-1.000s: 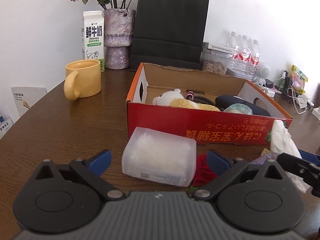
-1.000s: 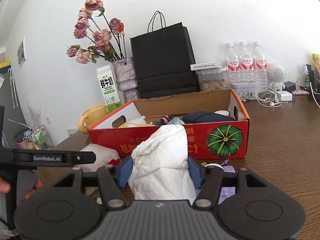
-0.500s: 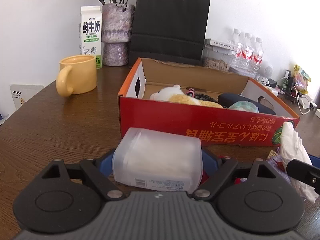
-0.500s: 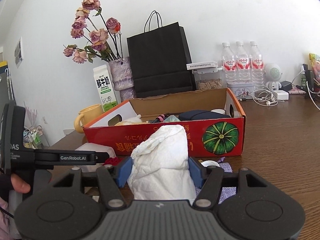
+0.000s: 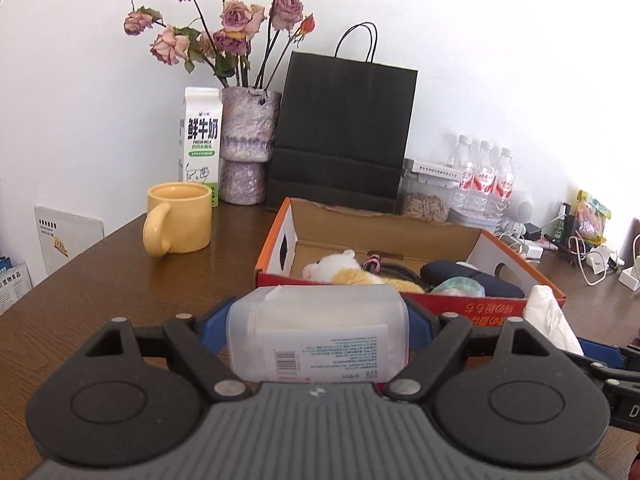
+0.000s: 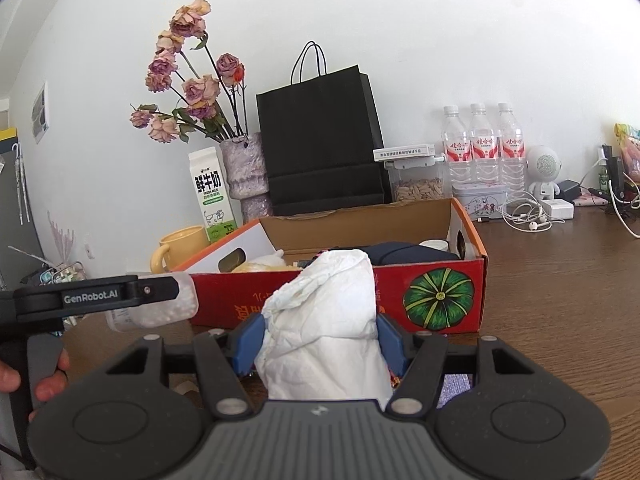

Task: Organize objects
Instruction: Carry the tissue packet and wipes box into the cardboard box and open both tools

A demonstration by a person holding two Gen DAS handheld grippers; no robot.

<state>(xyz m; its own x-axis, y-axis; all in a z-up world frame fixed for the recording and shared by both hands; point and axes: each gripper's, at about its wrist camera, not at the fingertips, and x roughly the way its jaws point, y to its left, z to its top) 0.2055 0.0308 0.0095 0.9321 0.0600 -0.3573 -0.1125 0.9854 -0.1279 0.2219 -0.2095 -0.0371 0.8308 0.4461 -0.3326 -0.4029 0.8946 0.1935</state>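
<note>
My left gripper (image 5: 318, 322) is shut on a frosted plastic box (image 5: 318, 332) of white contents and holds it lifted, just short of the red cardboard box (image 5: 496, 312). My right gripper (image 6: 320, 342) is shut on a crumpled white cloth (image 6: 324, 328) in front of the same red box (image 6: 432, 300). The cloth also shows at the right in the left wrist view (image 5: 548, 320). The plastic box shows at the left in the right wrist view (image 6: 176, 308). Inside the red box lie a plush toy (image 5: 340, 270), cables and a dark pouch (image 5: 472, 282).
A yellow mug (image 5: 180, 222), a milk carton (image 5: 200, 140), a vase of dried roses (image 5: 248, 148) and a black paper bag (image 5: 340, 140) stand behind the box. Water bottles (image 6: 482, 148), a tin, a speaker and cables sit at the back right on the brown table (image 6: 560, 280).
My left gripper closed on the frosted plastic box and lifted it off the table toward the red box. My right gripper kept hold of the white cloth and rose slightly.
</note>
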